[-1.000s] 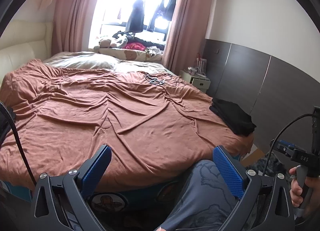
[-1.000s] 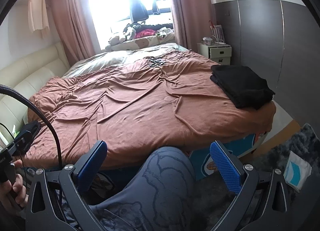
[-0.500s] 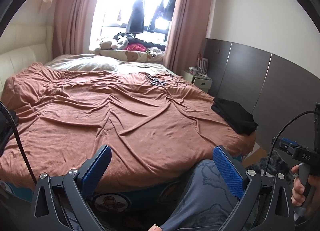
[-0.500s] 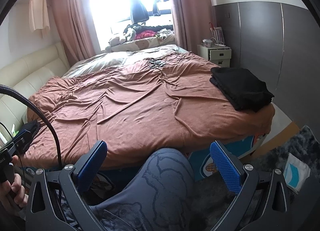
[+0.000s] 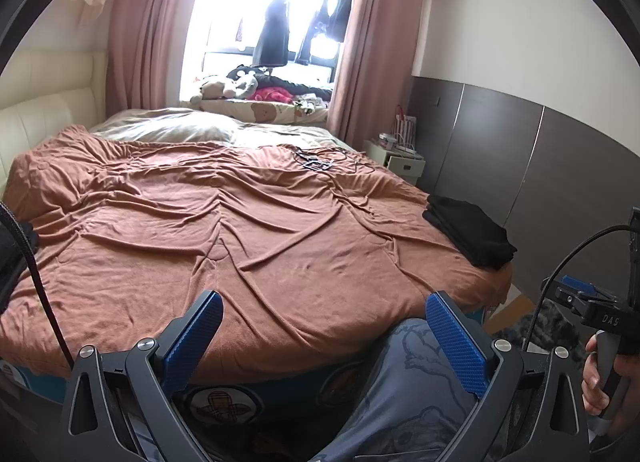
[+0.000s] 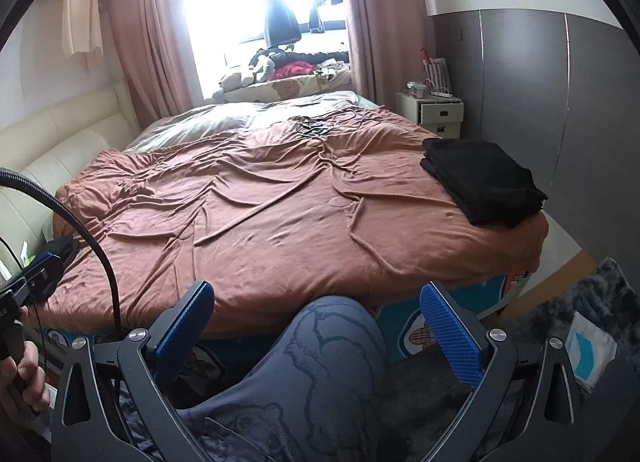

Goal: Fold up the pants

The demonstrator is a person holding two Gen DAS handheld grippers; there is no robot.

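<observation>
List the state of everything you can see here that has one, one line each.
Left gripper: open, holding nothing.
Right gripper: open, holding nothing.
Black pants: folded, lying at the bed's right edge.
Brown blanket: spread out, wrinkled.
Curtains: drawn open.
Nightstand drawer: slightly open.

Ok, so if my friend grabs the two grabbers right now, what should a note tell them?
Left gripper: open, holding nothing, hovering before the bed's near edge.
Right gripper: open, holding nothing, same spot.
Folded black fabric stack, probably the pants: lying at the near right corner of the rumpled brown bed cover, away from both grippers.
Done: that stack looks already folded.
Left: no other loose pants are in view on the cover, so check whether more remain. The person's grey patterned trouser leg is worn.
</observation>
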